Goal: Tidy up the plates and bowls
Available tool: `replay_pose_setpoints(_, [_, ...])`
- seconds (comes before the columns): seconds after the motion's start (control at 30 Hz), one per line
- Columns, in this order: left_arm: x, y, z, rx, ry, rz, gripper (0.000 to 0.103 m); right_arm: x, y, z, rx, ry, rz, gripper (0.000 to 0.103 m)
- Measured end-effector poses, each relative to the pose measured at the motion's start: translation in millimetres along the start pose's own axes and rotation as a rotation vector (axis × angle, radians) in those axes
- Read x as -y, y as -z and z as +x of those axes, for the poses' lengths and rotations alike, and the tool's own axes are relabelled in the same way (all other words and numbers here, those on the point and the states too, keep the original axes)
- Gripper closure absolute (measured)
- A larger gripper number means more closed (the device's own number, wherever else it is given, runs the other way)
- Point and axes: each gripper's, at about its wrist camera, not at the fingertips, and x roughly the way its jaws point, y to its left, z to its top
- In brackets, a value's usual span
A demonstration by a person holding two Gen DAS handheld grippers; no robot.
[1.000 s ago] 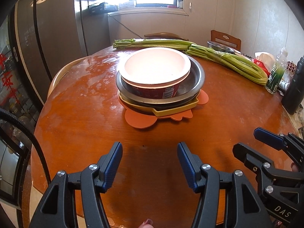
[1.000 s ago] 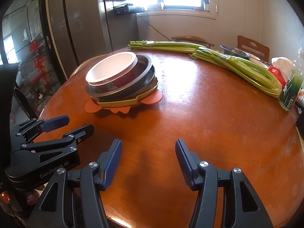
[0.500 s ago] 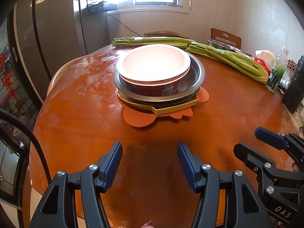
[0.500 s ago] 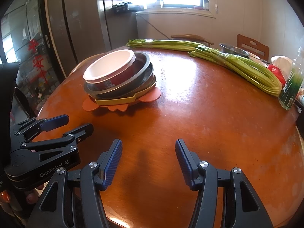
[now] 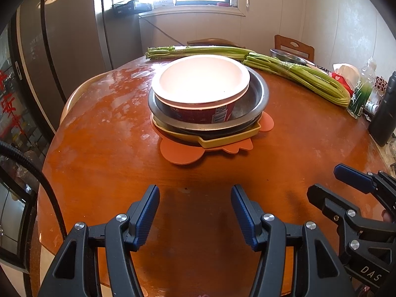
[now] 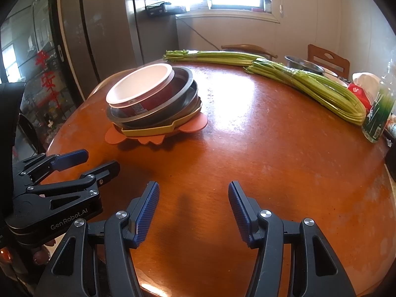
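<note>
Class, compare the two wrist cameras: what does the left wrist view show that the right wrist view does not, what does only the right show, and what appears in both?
Only the left wrist view: a dark bottle at the table's right edge, and a black cable at the left.

Only the right wrist view: the side of the stack, where a second metal bowl shows under the upper one.

Both: the stack of bowls on an orange mat, the two celery bundles, the round wooden table, and the left gripper and right gripper, both open and empty.
</note>
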Motion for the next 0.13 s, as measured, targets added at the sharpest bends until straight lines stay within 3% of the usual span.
replay_pose_setpoints(0.13, [-8.3, -3.1, 5.8, -0.02, 0.005, 0.001, 0.044, 9.5, -3.7, 1.6, -0.001, 0.002, 0.006, 0.043])
